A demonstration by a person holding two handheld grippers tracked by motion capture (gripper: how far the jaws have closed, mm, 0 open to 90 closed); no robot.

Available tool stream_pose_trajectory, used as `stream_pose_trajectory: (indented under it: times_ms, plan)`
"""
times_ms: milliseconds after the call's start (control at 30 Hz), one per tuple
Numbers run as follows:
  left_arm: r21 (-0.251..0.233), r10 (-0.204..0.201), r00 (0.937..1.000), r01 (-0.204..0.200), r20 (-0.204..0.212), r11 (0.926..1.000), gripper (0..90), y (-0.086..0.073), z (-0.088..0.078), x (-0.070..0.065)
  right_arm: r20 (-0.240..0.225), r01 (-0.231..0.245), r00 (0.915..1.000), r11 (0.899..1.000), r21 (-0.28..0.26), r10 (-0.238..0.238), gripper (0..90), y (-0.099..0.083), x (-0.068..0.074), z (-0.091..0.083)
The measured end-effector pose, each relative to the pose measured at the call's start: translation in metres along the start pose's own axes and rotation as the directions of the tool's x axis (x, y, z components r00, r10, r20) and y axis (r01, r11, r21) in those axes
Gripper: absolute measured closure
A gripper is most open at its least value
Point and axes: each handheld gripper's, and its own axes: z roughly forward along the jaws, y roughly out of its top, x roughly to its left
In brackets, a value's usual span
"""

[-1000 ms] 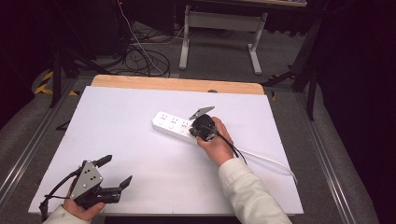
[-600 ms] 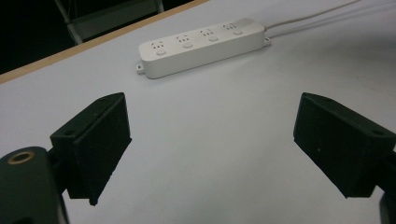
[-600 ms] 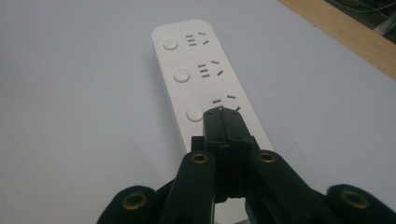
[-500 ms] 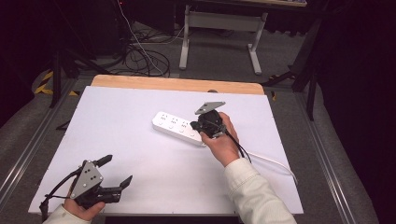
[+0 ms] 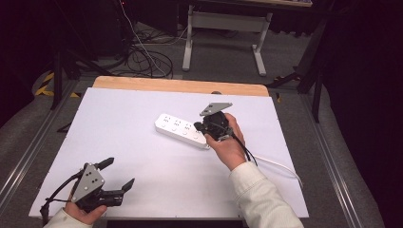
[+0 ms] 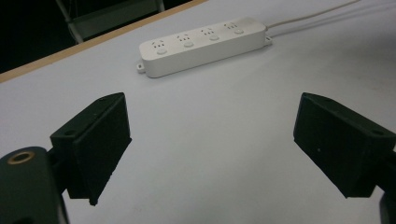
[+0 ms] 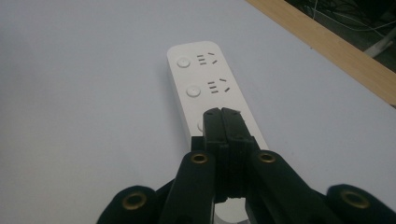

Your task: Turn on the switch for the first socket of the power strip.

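One power strip point(image 5: 183, 130), four sockets; two grippers: right point(image 5: 205, 127) closed, left point(image 5: 119, 173) spread.

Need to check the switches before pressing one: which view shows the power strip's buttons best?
The left gripper view: the whole power strip lies unobstructed, all four buttons visible. The right gripper view shows two buttons clearly; the shut right gripper covers the rest. The high view shows it small, partly behind that gripper.

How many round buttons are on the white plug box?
4 on the power strip, in a row along its top, one beside each socket.
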Motion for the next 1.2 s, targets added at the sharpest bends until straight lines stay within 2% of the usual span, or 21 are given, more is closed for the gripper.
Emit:
stream_pose_trajectory:
  times_ms: [167,200,400,600,767,967,1100,1200]
  plan:
    - [0.000,0.000,1.0000,0.000,0.000,1.0000,11.5,0.000,0.000,0.000,-0.006,0.021,0.9998,1.000,-0.003,-0.021,89.8,0.001,0.003,-0.006]
    - [0.000,0.000,1.0000,0.000,0.001,1.0000,11.5,0.000,0.000,0.000,-0.019,0.016,0.9997,1.000,-0.005,-0.016,80.6,0.001,0.003,-0.007]
    - [-0.001,0.000,1.0000,0.000,0.002,1.0000,11.5,0.000,-0.001,0.000,-0.038,0.028,0.9988,0.998,-0.055,-0.030,51.3,0.001,0.005,-0.023]
    - [-0.002,0.000,1.0000,0.000,0.000,1.0000,11.5,0.000,-0.001,0.001,-0.033,0.031,0.9988,0.995,-0.094,-0.035,35.3,-0.001,0.008,-0.045]
    - [-0.003,-0.005,1.0000,0.005,0.000,1.0000,11.5,0.000,-0.001,0.001,-0.035,0.020,0.9991,0.992,-0.122,-0.024,29.2,-0.006,0.009,-0.063]
    - [-0.007,-0.007,1.0000,0.007,-0.004,1.0000,11.4,0.000,-0.002,0.001,-0.055,0.004,0.9984,0.988,-0.153,-0.012,26.7,-0.016,0.008,-0.080]
    - [-0.010,-0.007,1.0000,0.007,-0.004,0.9999,11.5,0.000,-0.002,0.001,-0.079,0.030,0.9959,0.984,-0.174,-0.044,24.3,-0.031,0.006,-0.086]
    - [-0.009,-0.008,1.0000,0.008,-0.005,0.9999,11.4,0.000,-0.002,0.001,-0.084,0.028,0.9955,0.983,-0.182,-0.044,23.6,-0.042,0.004,-0.092]
